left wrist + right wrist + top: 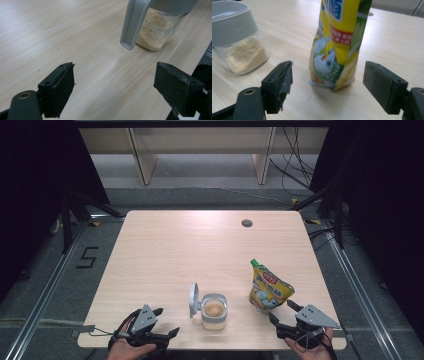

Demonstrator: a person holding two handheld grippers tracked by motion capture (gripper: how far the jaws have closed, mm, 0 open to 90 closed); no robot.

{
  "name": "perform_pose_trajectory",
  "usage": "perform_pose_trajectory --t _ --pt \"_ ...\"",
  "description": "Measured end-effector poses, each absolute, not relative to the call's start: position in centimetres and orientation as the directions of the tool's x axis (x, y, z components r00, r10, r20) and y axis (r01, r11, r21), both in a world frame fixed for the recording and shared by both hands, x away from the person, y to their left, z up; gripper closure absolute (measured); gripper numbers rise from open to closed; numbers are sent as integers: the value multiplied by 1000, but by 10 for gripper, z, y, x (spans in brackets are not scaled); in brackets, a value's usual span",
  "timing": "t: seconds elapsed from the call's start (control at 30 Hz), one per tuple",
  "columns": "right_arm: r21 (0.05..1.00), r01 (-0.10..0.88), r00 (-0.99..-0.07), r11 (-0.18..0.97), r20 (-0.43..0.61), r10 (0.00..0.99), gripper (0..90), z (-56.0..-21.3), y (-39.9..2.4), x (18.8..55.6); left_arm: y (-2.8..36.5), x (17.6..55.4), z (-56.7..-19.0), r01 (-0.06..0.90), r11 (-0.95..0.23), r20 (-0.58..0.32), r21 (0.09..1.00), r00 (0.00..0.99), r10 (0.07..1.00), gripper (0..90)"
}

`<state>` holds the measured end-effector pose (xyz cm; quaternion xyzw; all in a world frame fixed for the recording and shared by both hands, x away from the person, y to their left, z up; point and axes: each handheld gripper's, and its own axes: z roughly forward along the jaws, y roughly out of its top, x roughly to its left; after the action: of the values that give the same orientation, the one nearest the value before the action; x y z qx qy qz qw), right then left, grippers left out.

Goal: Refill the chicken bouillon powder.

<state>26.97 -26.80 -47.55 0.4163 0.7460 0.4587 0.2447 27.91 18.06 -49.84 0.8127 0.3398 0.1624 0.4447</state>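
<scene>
A pale wooden counter [165, 250] carries two things near its front edge. A yellow stand-up pouch [268, 287] with a green cap stands upright at the near right. The right gripper [286, 315] sits just in front of it, jaws spread wide, not touching the pouch. To the left stands a clear jar [214, 312] of tan granules, its grey lid [194, 300] flipped open. The left gripper [162, 322] rests at the near left corner, jaws wide and holding nothing.

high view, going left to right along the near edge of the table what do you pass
left gripper → grey flip lid, standing open → clear jar of beige granules → yellow pouch → right gripper
</scene>
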Motion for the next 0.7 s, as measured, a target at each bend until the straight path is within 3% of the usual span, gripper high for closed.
perform_pose_trajectory --t 0.27,0.33,0.7 --pt "857 461 -525 230 54 849 254 -477 -262 256 181 282 -498 414 -373 -38 830 710 703 160" --pt "865 426 -558 265 20 830 256 -477 -264 256 182 283 -498 404 -391 -21 827 718 696 160" --pt "850 434 -600 299 26 799 255 -478 -254 249 182 283 -496 400 -388 -24 831 721 692 160"
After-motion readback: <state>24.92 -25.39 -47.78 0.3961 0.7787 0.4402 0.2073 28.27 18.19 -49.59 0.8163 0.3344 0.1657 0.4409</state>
